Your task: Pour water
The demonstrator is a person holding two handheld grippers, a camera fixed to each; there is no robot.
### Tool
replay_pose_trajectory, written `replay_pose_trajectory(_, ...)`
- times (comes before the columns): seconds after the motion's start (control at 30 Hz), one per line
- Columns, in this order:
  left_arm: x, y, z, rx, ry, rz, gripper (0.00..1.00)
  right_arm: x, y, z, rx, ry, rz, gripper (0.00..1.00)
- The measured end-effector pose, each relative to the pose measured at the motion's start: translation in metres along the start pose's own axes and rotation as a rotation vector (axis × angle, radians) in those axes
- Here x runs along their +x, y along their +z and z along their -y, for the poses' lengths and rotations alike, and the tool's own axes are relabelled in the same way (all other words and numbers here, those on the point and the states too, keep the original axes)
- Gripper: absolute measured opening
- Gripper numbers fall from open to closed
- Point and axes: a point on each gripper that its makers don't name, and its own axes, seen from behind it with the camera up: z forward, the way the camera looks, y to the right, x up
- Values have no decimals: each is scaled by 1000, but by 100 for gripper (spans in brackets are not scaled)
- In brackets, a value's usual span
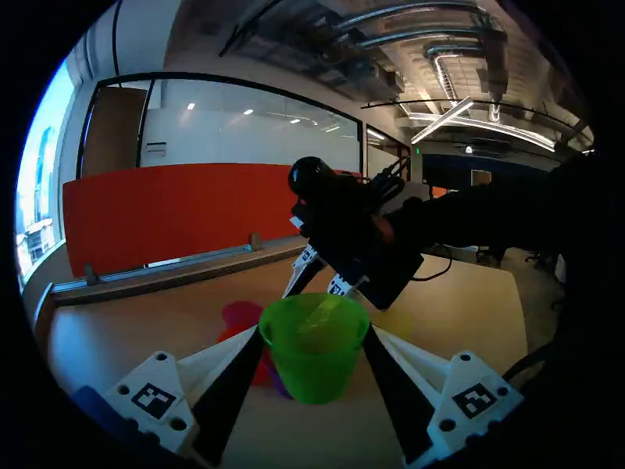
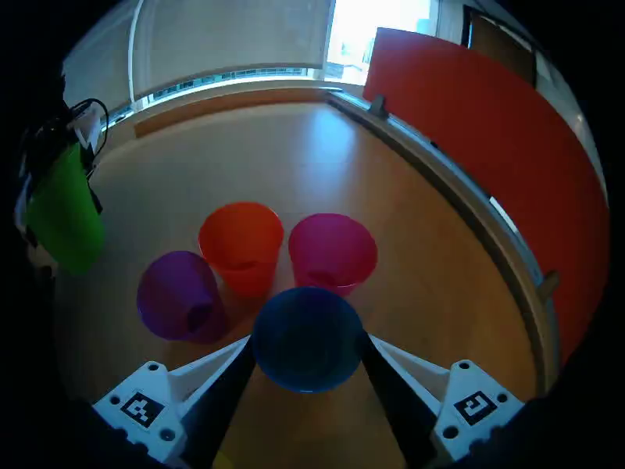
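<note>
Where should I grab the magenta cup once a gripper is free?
Probably the upper wall below the rim of the magenta cup, coming in level from its open side, right in the right gripper view. It stands upright and tapers downward, and the orange cup crowds its other side.

I am working over a light wooden table (image 1: 469, 305) with a metal rail (image 1: 180, 266) running along its far edge. Behind the rail stands a red partition (image 1: 172, 211). Above it is a glass wall (image 1: 250, 125) framed in black, with a wooden door (image 1: 113, 129) at its left. The ceiling is open, with bare pipes (image 1: 437, 47) and long strip lights (image 1: 445, 119). In the right gripper view, daylight comes through a bright window (image 2: 375, 31) beside a greyer, shaded pane (image 2: 226, 39).
</note>
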Motion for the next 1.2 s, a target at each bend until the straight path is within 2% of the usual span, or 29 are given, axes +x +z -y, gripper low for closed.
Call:
replay_pose_trajectory(0.37,2,1,-2,-1,1,-1,87,-3,-4,1,6,4,-11,94)
replay_pose_trajectory(0.57,5,-1,-4,1,8,-2,87,0,-12,-3,-12,27,-47,94)
replay_pose_trajectory(1.2,18,-3,-15,4,37,-9,87,26,-72,0,-74,70,-220,94)
